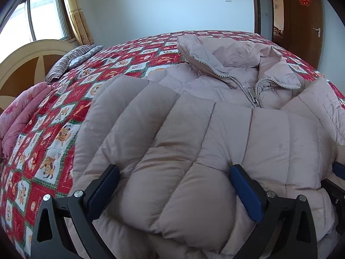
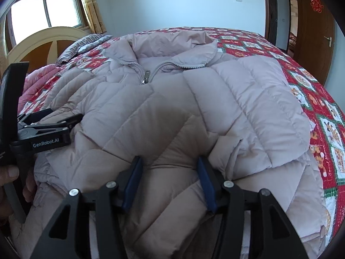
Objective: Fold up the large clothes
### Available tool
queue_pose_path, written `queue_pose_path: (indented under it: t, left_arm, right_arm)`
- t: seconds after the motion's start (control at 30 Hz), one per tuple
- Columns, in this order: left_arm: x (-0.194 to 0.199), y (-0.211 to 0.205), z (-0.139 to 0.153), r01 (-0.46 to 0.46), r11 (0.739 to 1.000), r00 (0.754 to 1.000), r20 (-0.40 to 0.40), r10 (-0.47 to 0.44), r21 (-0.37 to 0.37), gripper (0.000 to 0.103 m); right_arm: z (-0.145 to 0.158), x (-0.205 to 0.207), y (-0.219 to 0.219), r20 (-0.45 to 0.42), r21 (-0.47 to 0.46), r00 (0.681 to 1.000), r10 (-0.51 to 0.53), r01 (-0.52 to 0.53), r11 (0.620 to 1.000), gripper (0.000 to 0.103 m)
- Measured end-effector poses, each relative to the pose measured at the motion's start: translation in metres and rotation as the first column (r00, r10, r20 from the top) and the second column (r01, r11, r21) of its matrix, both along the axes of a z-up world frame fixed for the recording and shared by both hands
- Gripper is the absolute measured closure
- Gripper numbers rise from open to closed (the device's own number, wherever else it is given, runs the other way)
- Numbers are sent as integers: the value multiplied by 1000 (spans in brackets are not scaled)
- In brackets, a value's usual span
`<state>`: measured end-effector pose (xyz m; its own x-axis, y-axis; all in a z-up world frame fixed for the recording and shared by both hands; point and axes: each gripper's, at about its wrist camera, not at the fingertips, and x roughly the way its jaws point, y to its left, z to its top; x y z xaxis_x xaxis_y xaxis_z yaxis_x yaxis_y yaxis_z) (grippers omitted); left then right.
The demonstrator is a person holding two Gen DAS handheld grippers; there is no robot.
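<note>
Now mid-fold: left gripper [image 1: 174,192] spread wide over the puffer jacket [image 1: 194,129], right gripper [image 2: 170,181] parted astride a fold; next, probably pinching hem ahead, lifting toward the collar [image 2: 172,49].

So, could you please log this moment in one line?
stage: folding jacket on bed | left gripper: open over jacket | right gripper: astride jacket fold, grip unclear

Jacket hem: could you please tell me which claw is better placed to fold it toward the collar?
Probably right: the right claw straddles a raised hem fold; the left claw gapes over a broad panel.
</note>
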<state>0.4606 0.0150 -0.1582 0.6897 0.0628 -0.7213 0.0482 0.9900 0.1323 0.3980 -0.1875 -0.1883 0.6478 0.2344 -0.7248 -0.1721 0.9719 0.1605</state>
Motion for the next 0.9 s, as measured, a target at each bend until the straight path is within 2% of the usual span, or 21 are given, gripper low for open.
queue_pose_path:
  t: [0.13,0.23,0.33,0.53,0.6,0.7,0.9]
  left_arm:
    - [-20,14,47,40,999,989,143,-40,4,1]
    - [-8,18,71,78,997,978,194,-82,24,1]
    - [27,18,80,57,997,979,193,-66,53,1]
    - [110,7,83,56,998,990,130,-57,13,1]
    - [137,-1,79,74,997,993,94,-73,-2,1]
    - [167,-14,70,74,997,994,82,-76,24,1]
    - [209,-31,46,106,993,993,43,-108,47,2]
  right_arm:
    - [19,-9,-5,5,7,997,74,-74,997,26]
    - [35,-6,-4,52,-56,993,109,-106,993,19]
    - [46,17,-7,64,-83,992,110,-105,991,18]
    - [58,77,-32,56,-38,998,30,-27,999,18]
    - [57,97,-38,35,-54,999,20,-18,998,18]
    - [56,128,-48,2,-48,1000,4,-4,999,18]
    - [51,188,-56,-39,-54,999,-22,20,998,18]
